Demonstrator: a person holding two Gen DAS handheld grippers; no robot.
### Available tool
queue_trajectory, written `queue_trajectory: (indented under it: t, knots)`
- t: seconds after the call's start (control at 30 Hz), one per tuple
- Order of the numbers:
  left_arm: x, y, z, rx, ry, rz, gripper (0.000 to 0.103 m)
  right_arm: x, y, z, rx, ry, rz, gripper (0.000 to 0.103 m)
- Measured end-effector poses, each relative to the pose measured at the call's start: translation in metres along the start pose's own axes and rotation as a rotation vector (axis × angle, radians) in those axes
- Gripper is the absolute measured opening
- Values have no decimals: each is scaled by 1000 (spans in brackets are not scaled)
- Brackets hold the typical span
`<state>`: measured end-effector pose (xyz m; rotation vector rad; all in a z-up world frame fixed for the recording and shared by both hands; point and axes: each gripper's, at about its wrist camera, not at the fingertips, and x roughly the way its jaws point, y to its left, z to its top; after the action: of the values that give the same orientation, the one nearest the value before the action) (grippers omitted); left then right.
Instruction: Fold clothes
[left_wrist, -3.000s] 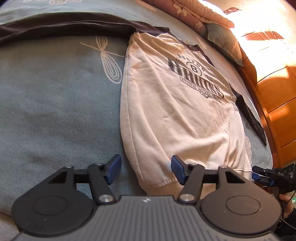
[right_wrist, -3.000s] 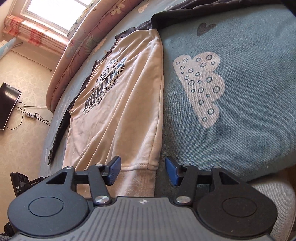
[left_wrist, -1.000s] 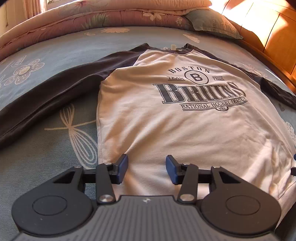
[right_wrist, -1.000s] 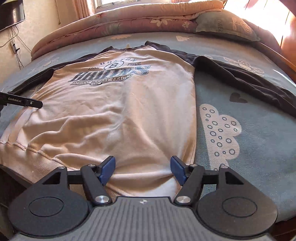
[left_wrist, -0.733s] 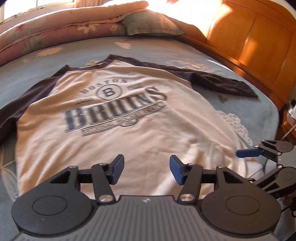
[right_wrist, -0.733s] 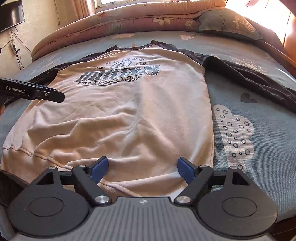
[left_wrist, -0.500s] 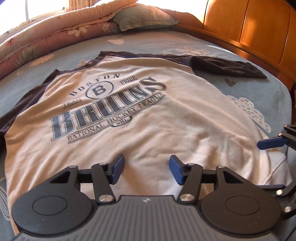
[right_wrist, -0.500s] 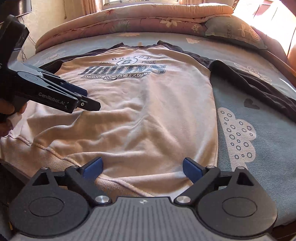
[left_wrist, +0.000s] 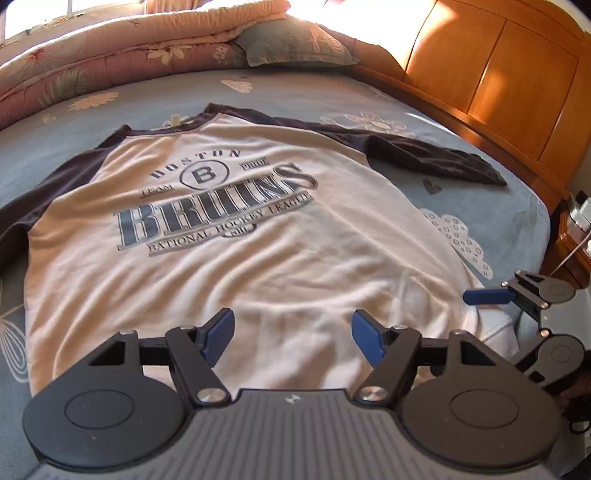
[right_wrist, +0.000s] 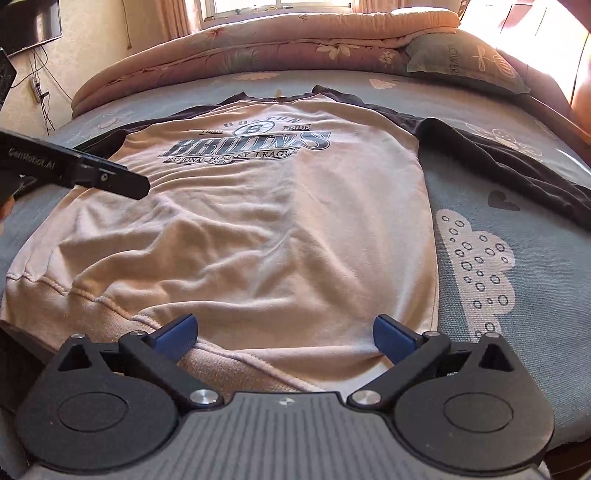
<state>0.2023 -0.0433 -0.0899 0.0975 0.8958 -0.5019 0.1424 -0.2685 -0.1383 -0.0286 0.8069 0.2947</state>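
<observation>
Sweatshirt (left_wrist: 229, 251) was spread flat, print up, on bed (left_wrist: 509, 206). Left hand-held gripper (left_wrist: 291, 334) and right hand-held gripper (right_wrist: 282, 332) were held agape, empty, over hem (right_wrist: 229, 360). Both hem corners would best be pinched evenly.

Your work surface is a bed with a blue-grey sheet (left_wrist: 369, 96), printed with white clouds (right_wrist: 476, 258), daisies, and a small dark heart (right_wrist: 502, 201). At the far end you have a rolled pink floral quilt (right_wrist: 280, 40). Just beside it, to the right, lies a grey-green pillow (left_wrist: 295, 46). A wooden headboard (left_wrist: 491, 77) runs along your right, sunlit. Note the nightstand (left_wrist: 572, 240) at the bed's right corner. On the left wall you see a dark screen (right_wrist: 33, 22) with cables hanging below.
</observation>
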Motion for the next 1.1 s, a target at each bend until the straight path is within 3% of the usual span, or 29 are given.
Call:
queue_trajectory:
  t: [0.17, 0.3, 0.43, 0.53, 0.67, 0.8, 0.87, 0.97, 1.1]
  knots:
    - [-5, 26, -27, -116, 56, 110, 72, -1, 0, -2, 6, -5, -2, 103]
    - [-30, 39, -40, -122, 98, 174, 71, -3, -2, -4, 7, -20, 11, 103]
    - [-53, 21, -37, -57, 21, 106, 74, -4, 3, 2, 22, -6, -1, 103]
    - [-43, 8, -41, -32, 49, 59, 76, -11, 8, 8, 34, -21, 16, 103]
    - [-33, 2, -68, -26, 114, 101, 78, -9, 17, -1, -48, 37, -25, 103]
    - [-52, -7, -68, 9, 93, 80, 82, -20, 7, -18, -53, 52, -28, 103]
    - [-62, -12, -67, 28, 80, 67, 82, -24, 3, -14, -35, 63, -29, 103]
    - [-69, -15, -57, 43, 26, 41, 83, -31, 12, 3, -64, 4, -25, 103]
    - [-61, -8, -57, 2, 52, 44, 83, -14, 32, 21, -136, -12, 5, 103]
